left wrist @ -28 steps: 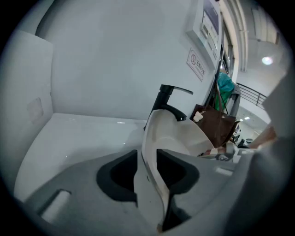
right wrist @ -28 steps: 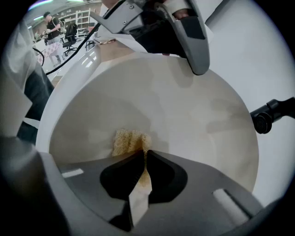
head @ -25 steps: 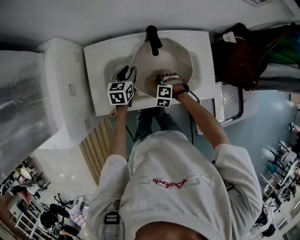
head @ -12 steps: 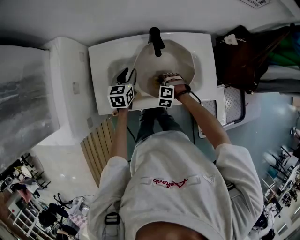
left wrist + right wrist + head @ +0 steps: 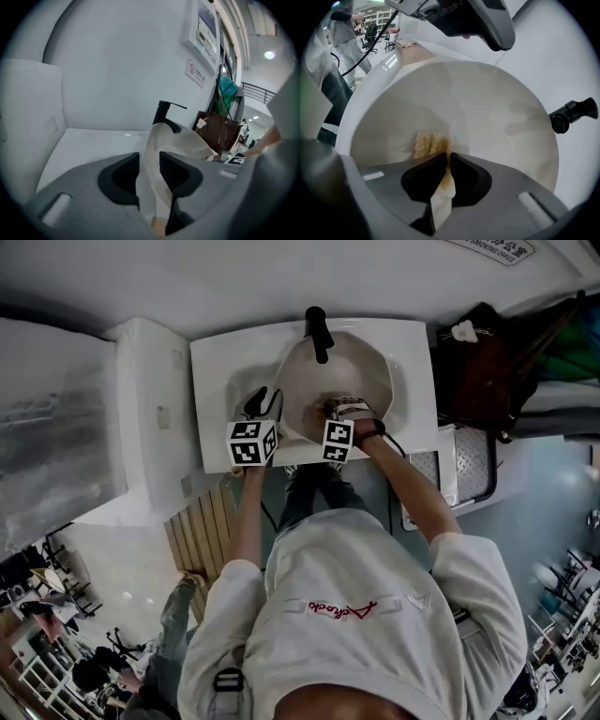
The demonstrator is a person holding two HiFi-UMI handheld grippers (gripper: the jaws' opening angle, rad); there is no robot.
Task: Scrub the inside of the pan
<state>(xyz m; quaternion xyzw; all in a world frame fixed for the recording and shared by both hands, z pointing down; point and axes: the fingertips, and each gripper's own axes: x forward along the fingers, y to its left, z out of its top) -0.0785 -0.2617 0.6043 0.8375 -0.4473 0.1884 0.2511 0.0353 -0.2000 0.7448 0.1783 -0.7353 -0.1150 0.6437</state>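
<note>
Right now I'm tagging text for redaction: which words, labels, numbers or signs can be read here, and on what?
None reads clearly.
Red script on the grey sweatshirt: upside down, illegible.
Wall sign with a red prohibition circle: print too small.
Wall panel above it: blurred.
Sign at the head view's top edge: too small.

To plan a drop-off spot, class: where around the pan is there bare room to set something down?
Bare: the white top left of the pan, beyond the left gripper clamped on its rim; also a narrow strip along the pan's right side. Crowded: the front edge, where the right gripper holds the sponge inside the pan.
</note>
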